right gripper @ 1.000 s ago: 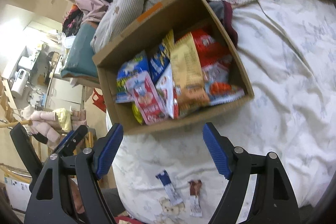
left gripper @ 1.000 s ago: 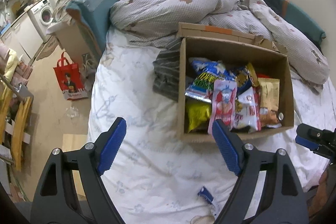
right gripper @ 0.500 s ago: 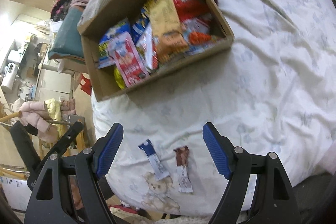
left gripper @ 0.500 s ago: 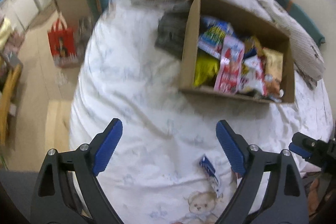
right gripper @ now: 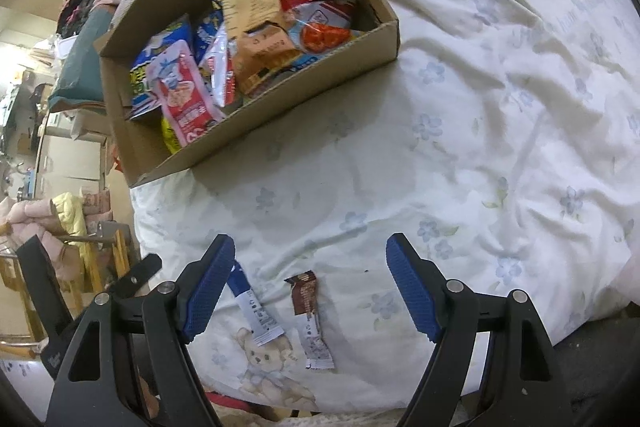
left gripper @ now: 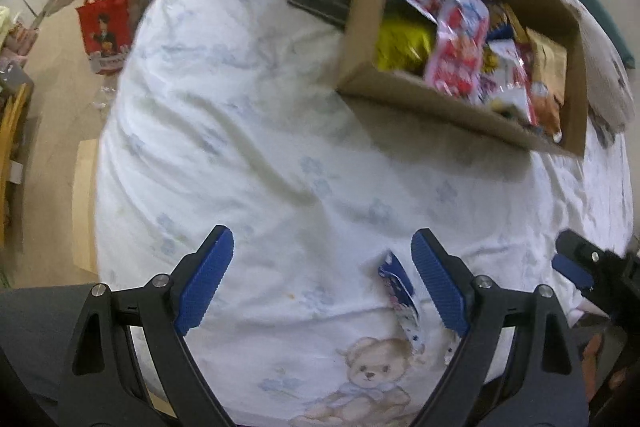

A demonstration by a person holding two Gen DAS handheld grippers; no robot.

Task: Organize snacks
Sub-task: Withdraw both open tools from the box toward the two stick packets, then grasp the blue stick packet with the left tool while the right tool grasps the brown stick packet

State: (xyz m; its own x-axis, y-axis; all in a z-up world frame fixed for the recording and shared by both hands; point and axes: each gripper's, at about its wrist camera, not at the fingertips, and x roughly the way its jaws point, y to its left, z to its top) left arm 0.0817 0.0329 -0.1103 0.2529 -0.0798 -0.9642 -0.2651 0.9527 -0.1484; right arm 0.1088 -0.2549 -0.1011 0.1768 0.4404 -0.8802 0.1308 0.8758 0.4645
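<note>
left hand-held gripper: jaws apart, empty, above the bed sheet | right hand-held gripper: jaws apart, empty | blue snack stick: flat on sheet near bed edge, beside right gripper's left pad | brown snack stick: just beside it, between right jaws | cardboard box: farther up bed, full of snack packets
</note>
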